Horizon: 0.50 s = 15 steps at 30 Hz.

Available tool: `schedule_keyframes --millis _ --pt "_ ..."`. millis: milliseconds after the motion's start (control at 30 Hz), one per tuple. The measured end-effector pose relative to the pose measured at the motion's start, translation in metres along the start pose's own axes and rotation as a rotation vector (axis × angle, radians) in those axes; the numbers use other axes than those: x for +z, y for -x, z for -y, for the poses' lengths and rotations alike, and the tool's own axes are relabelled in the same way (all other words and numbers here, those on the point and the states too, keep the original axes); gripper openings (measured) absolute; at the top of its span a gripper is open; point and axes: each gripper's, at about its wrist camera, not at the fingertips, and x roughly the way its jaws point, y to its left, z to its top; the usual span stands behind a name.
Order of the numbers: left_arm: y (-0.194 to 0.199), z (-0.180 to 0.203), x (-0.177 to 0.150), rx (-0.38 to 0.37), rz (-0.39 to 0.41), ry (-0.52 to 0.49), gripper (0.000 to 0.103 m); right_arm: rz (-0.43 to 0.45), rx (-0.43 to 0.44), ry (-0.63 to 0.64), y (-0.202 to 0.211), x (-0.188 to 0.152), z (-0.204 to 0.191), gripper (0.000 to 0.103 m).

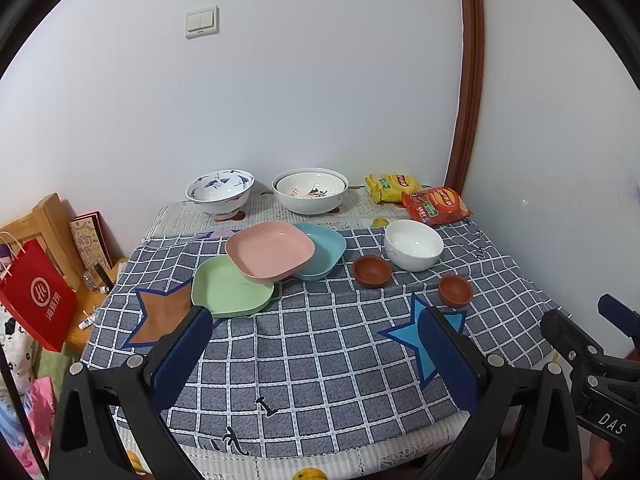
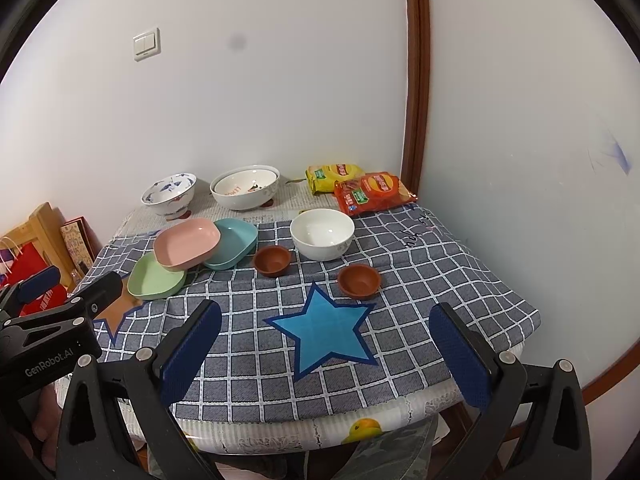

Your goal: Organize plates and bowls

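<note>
Plates mid-table on checked cloth (image 1: 320, 360): pink plate (image 1: 270, 250) tipped on top of green plate (image 1: 232, 290) at left & blue plate (image 1: 322, 250) at right. Look light, stiff, prob plastic; best pinched by raised rim. White bowl (image 1: 414, 244) right of them, two small brown bowls (image 1: 372, 271) (image 1: 455, 290) nearer. Two big bowls far back by wall, patterned bowl (image 1: 220, 192) & nested bowls (image 1: 310, 190); prob heavy, slippery, breakable. Left gripper (image 1: 316, 344) & right gripper (image 2: 326, 336) both spread wide, nothing held, hanging over near edge.
</note>
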Motion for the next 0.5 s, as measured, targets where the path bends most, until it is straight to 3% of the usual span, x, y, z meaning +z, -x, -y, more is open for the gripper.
schedule_keyframes --millis 500 --pt "0.0006 0.0014 0.0002 0.001 -0.004 0.0 0.103 0.001 0.001 0.002 -0.0006 -0.0003 0.0019 0.103"
